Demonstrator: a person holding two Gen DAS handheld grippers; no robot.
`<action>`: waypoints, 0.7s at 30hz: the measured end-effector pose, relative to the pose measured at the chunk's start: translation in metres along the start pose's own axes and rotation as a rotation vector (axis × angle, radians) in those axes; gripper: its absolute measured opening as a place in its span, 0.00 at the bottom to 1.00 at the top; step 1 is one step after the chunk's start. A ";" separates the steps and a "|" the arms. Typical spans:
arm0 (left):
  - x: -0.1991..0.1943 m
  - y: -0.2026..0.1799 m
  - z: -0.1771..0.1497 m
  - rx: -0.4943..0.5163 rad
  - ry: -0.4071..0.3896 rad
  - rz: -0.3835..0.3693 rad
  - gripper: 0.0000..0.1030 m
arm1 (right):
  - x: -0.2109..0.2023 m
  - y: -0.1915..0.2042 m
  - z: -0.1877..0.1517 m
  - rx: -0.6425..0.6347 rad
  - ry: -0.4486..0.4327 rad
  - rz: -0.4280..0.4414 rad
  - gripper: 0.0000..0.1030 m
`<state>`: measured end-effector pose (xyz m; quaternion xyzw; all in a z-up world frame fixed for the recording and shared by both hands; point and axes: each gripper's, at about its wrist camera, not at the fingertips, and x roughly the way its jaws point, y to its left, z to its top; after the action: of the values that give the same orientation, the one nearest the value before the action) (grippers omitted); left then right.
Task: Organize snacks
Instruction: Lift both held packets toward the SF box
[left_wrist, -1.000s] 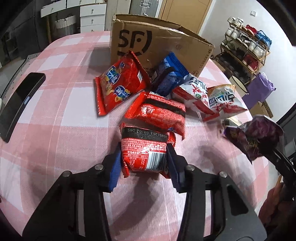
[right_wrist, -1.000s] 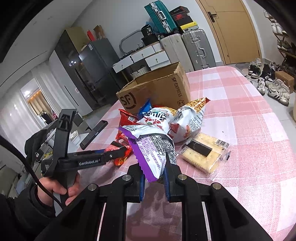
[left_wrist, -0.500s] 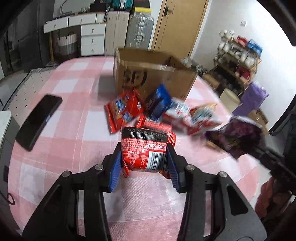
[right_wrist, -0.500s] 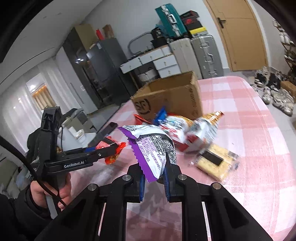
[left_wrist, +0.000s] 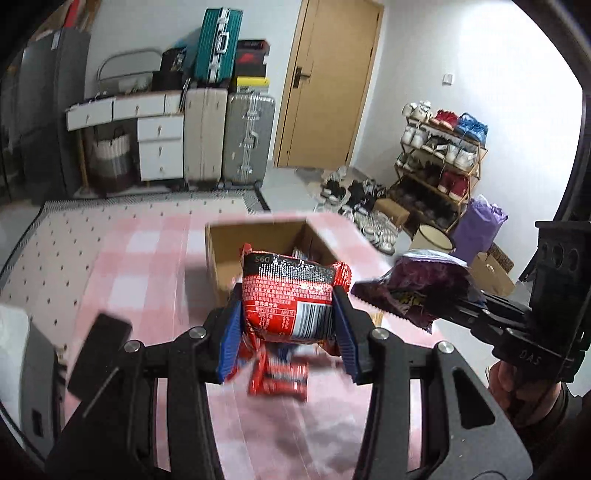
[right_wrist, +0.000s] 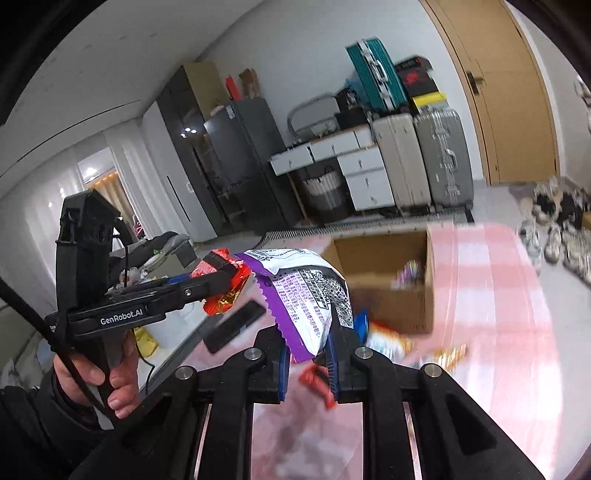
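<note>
- Left wrist view: my left gripper (left_wrist: 288, 325) pinches a red snack packet (left_wrist: 290, 299) between its blue ribbed pads, held up in the air. Packet is puffy, glossy foil, with white print, a barcode and a crimped top edge.
- Beyond it, the open cardboard box (left_wrist: 258, 236) sits on the pink checked tablecloth (left_wrist: 147, 258), flaps up; its near wall is just past the packet.
- A blurred red packet (left_wrist: 277, 376) lies on the cloth below; a black phone (left_wrist: 99, 354) is at left.
- At right, my right gripper (left_wrist: 436, 295) carries a purple bag (left_wrist: 417, 288).
- Right wrist view: my right gripper (right_wrist: 308, 354) fingers are pressed tight on the purple-and-white bag (right_wrist: 306, 295), crinkly foil with a zigzag edge.
- The box (right_wrist: 391, 280) is far right of the bag, open room above it; loose snacks (right_wrist: 391, 343) are blurred in front.
- My left gripper (right_wrist: 221, 280) is at left, holding the red packet (right_wrist: 221, 284).
</note>
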<state>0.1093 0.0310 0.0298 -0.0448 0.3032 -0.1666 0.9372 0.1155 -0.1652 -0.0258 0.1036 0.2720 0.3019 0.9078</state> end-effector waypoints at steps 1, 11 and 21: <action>0.000 0.002 0.011 -0.012 -0.007 0.001 0.41 | 0.000 0.002 0.012 -0.016 -0.014 0.001 0.15; 0.034 0.003 0.100 0.007 -0.005 0.044 0.41 | 0.029 -0.013 0.100 -0.057 -0.022 -0.044 0.15; 0.118 0.019 0.131 -0.003 0.037 0.059 0.41 | 0.095 -0.041 0.119 -0.020 0.044 -0.042 0.13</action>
<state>0.2809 0.0064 0.0678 -0.0340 0.3220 -0.1391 0.9358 0.2656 -0.1437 0.0179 0.0820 0.2912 0.2876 0.9087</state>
